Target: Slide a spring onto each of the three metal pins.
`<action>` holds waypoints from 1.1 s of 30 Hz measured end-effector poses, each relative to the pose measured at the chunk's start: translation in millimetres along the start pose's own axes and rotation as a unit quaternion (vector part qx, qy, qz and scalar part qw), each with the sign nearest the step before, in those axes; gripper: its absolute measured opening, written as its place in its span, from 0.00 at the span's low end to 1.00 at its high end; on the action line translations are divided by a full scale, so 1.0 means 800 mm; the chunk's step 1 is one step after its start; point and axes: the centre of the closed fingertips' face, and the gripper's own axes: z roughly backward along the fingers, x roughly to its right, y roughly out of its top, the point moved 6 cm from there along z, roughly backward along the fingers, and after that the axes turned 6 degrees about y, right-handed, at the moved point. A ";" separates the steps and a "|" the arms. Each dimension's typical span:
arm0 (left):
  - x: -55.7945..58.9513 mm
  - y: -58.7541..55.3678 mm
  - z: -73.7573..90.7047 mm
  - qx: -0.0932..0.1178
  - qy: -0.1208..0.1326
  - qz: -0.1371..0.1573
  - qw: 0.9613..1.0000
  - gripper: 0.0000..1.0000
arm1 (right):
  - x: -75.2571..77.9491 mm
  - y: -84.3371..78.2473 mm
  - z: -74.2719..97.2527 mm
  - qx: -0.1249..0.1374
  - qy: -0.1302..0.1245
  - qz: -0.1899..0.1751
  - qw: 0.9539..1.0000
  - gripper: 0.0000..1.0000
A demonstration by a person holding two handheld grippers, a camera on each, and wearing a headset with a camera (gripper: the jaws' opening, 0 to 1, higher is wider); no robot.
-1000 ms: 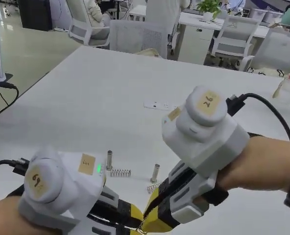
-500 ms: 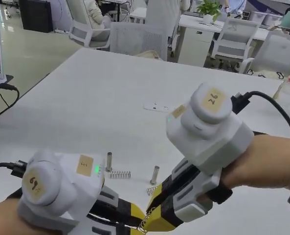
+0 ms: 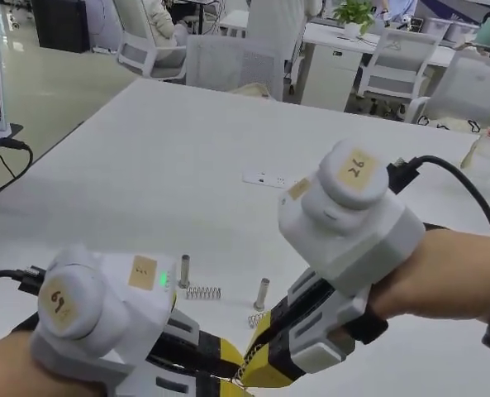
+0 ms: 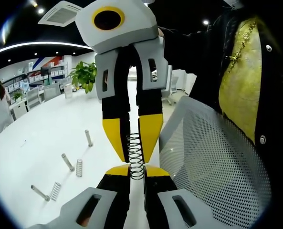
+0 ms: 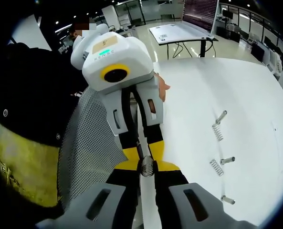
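Left tongs [image 4: 137, 172]: clenched on one end of the held spring [image 4: 135, 152]. Right tongs [image 5: 147, 168]: clenched on the same coil's opposite end. The two sets of yellow tips meet nose to nose, nearly touching, with the coil bridging them. Held spring, location: in the air at the near edge of the white worktop [image 3: 187, 165], close to the person's dark jacket [image 4: 275, 71] and a mesh chair back [image 4: 203, 157], well apart from the other parts. Pins, three, metal, on the worktop in a loose row: far pin [image 4: 89, 138], middle pin [image 4: 67, 162], near pin [image 4: 38, 192]; none yet sleeved with a spring. Loose springs, two, lying flat on the worktop: first loose spring [image 4: 79, 167] just beside the middle pin, second loose spring [image 4: 55, 190] just beside the near pin. Head view: two of the pins stand upright, each with a loose spring at its foot.
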 end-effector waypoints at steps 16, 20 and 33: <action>-0.006 -0.008 0.001 0.011 0.008 0.027 1.000 0.14 | 0.007 0.001 0.010 -0.009 -0.011 -0.002 1.000 0.08; -0.010 -0.013 0.005 0.018 0.019 0.035 0.999 0.27 | 0.011 -0.004 0.017 -0.012 -0.019 -0.004 1.000 0.08; -0.025 -0.027 0.018 0.025 0.064 0.060 0.996 0.65 | 0.027 -0.023 0.040 -0.022 -0.053 -0.015 0.998 0.08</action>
